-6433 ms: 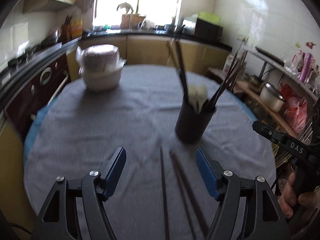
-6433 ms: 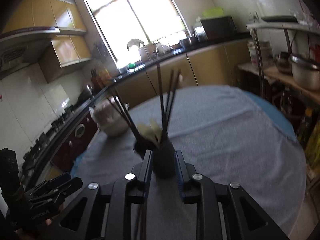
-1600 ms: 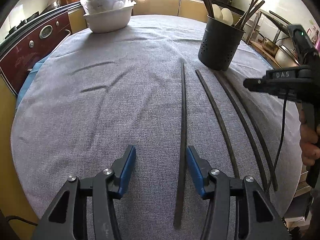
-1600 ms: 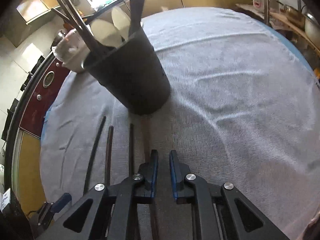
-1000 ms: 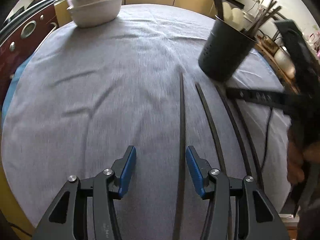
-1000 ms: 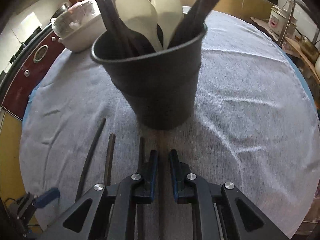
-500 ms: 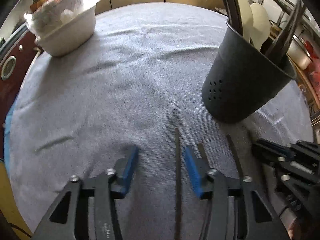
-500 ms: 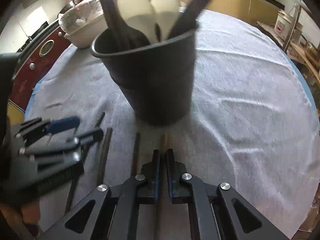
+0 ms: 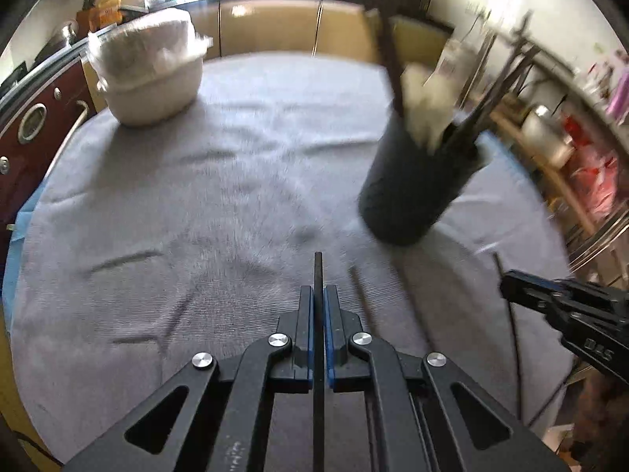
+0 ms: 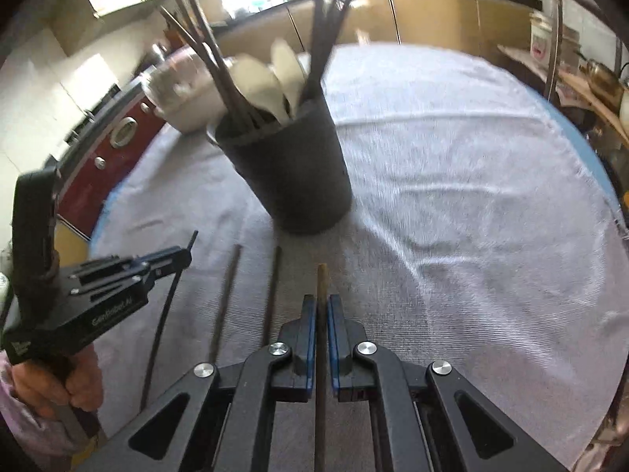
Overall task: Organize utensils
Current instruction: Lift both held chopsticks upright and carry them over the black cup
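A black utensil holder [image 9: 412, 192] with chopsticks and white spoons stands on the grey cloth; it also shows in the right wrist view [image 10: 291, 173]. My left gripper [image 9: 318, 295] is shut on a dark chopstick [image 9: 317, 271] whose tip sticks out ahead. My right gripper [image 10: 322, 303] is shut on a brown chopstick [image 10: 322, 279] pointing at the holder. Two more chopsticks [image 10: 251, 295] lie on the cloth between the grippers. The left gripper [image 10: 184, 255] with its chopstick shows at the left of the right wrist view.
A white covered bowl [image 9: 149, 74] sits at the far left of the round table [image 9: 196, 196]. Kitchen cabinets run behind. A shelf with pots and bags [image 9: 570, 137] stands to the right of the table edge.
My left gripper has closed on the leftmost chopstick and lifted it. My right gripper stays shut on its chopstick and has risen a little from the cloth.
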Available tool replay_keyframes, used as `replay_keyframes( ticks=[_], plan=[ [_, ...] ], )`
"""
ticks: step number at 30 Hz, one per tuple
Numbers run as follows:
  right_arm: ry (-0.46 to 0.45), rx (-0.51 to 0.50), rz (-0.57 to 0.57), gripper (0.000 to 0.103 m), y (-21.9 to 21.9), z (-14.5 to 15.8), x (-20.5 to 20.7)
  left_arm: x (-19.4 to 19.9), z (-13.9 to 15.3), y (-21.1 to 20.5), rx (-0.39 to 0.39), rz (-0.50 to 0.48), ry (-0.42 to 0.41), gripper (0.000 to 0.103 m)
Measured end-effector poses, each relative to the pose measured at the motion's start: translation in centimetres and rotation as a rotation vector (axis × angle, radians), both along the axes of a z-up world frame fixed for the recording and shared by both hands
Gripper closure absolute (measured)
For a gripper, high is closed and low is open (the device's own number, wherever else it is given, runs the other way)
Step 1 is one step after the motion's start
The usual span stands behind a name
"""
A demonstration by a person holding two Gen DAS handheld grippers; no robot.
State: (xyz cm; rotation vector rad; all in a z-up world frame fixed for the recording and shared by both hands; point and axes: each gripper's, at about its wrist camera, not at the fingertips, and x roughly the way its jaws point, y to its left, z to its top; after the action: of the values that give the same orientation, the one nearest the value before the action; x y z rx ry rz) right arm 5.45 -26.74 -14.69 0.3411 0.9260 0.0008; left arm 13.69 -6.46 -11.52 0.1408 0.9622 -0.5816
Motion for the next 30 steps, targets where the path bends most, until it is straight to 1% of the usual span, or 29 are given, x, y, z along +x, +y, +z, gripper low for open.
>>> replay_keyframes(
  ticks=[4, 6, 8, 13, 18, 21, 30],
  plan=[
    [-0.094, 0.003, -0.005, 0.097, 0.4, 2.8, -1.6, -2.4, 3.5, 1.3, -0.072, 0.009, -0.082, 0.098],
    [-0.133, -0.001, -0.02, 0.097, 0.7, 3.8, -2.6, -3.2, 4.5, 1.6, -0.092, 0.02, -0.117, 0.098],
    [-0.166, -0.001, -0.031, 0.097, 1.1, 4.5, -3.6, -4.1, 5.5, 1.6, -0.087, 0.039, -0.161, 0.098],
    [-0.224, -0.013, -0.044, 0.097, 2.3, 5.6, -4.6, -5.6, 7.2, 1.3, -0.041, 0.083, -0.241, 0.098],
    [-0.283, -0.018, -0.052, 0.097, 2.6, 7.2, -5.5, -6.4, 8.1, 1.4, -0.028, 0.106, -0.289, 0.098],
    [-0.318, -0.02, -0.059, 0.097, 2.8, 8.0, -5.8, -6.8, 8.9, 1.4, -0.033, 0.109, -0.311, 0.098],
    [-0.415, -0.011, -0.081, 0.097, 3.0, 10.8, -6.7, -7.4, 10.6, 1.6, -0.06, 0.117, -0.337, 0.098]
  ],
)
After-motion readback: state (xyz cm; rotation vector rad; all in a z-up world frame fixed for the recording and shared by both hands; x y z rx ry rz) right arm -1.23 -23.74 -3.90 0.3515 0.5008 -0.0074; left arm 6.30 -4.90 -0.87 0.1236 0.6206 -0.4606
